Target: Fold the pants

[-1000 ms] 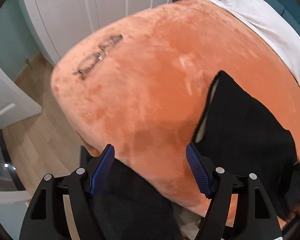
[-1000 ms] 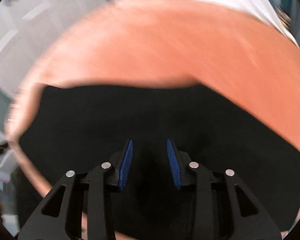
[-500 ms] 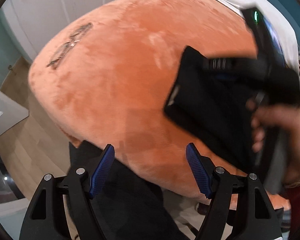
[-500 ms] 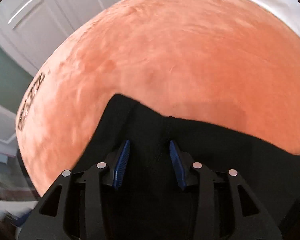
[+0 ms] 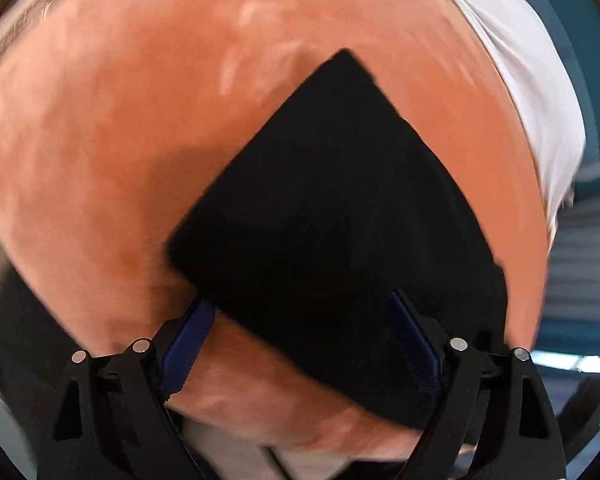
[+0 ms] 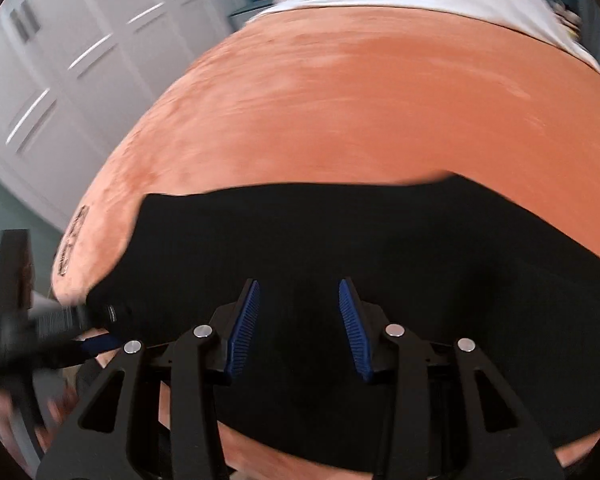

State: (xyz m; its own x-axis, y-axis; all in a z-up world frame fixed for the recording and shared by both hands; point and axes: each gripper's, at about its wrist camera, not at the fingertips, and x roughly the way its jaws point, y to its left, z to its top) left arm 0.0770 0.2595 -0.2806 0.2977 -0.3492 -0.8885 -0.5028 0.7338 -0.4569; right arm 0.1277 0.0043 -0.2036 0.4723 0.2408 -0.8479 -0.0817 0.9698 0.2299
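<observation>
We see a bed covered by an orange plush blanket [image 5: 120,128], with a white sheet [image 5: 528,80] showing along its far side and white cabinet doors [image 6: 60,60] standing beyond it in the right wrist view. The black pants [image 5: 332,220] lie on the blanket as a compact, flat, folded bundle near the bed's near edge, one corner pointing away across the orange pile. In the left wrist view the left claw [image 5: 300,344] is spread wide, its blue-padded fingers [image 5: 186,344] standing well apart; the near edge of the pants sits between them, and the fabric overlaps the tip of the left-hand pad, but we cannot tell whether either pad actually touches the cloth. Nothing is pinched there. In the right wrist view the right claw [image 6: 298,326] is partly parted, its gap narrower than the other's, with the pants [image 6: 380,260] filling the space below and between its blue pads [image 6: 244,328]; the fabric looks flat and ungathered, so we read this claw as released rather than gripping. At the left margin of that same view we see the other claw [image 6: 100,342], blurred, reaching to the corner of the bundle just beside the blanket's edge.
</observation>
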